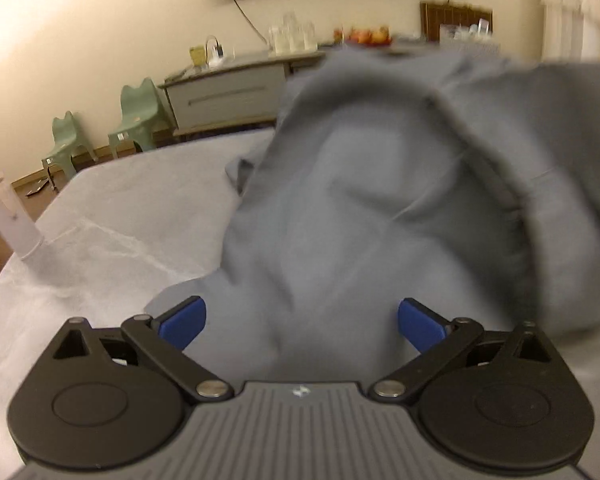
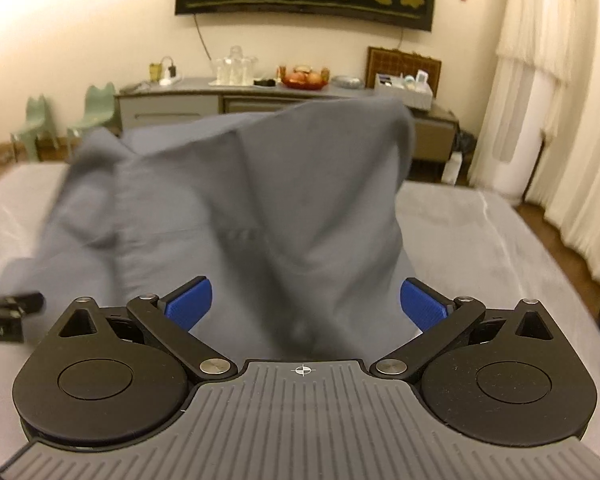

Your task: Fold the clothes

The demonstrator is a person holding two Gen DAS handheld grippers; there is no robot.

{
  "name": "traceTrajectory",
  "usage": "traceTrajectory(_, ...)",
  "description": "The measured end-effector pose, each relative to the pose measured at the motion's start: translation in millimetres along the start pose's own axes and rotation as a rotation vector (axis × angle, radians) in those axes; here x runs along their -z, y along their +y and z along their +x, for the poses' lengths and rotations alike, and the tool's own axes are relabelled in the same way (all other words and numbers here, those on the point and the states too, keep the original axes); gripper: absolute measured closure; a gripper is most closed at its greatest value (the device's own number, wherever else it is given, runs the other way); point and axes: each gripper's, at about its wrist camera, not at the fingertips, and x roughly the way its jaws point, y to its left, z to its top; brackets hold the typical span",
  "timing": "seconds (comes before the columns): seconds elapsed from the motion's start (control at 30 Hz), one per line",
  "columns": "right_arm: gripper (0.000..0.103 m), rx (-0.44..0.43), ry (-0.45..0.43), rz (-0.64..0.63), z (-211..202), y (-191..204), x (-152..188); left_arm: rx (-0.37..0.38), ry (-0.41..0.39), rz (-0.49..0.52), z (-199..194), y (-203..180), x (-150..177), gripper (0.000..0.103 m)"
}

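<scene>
both the left gripper (image 1: 302, 318) and right gripper (image 2: 306, 302) gape wide, holding nothing; the grey garment (image 1: 380, 200) looks soft and floppy, best pinched at a hem or corner.

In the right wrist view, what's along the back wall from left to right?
Two green chairs → grey sideboard → clear glassware → red fruit bowl → white box of small items → white curtains.
</scene>
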Motion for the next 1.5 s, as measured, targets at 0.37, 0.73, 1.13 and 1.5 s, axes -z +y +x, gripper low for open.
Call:
traceTrajectory(0.37, 0.102, -0.138, 0.016, 0.225, 49, -78, -20, 0.117, -0.085, -0.030, -7, -10, -10, 0.091)
traceTrajectory(0.73, 0.065, 0.058, 0.056, 0.463, 12, -164, 19, 0.374, -0.045, 0.073, -86, -3, 23, 0.080)
traceTrajectory(1.13, 0.003, -0.385, -0.046, 0.222, -12, -18, 5, 0.357, -0.177, 0.095, -121, 1, 14, 0.045)
traceTrajectory(1.5, 0.071, -0.557, 0.306, 0.242, 61, 50, 50, 0.348, -0.029, -0.054, -11, 4, -55, 0.082)
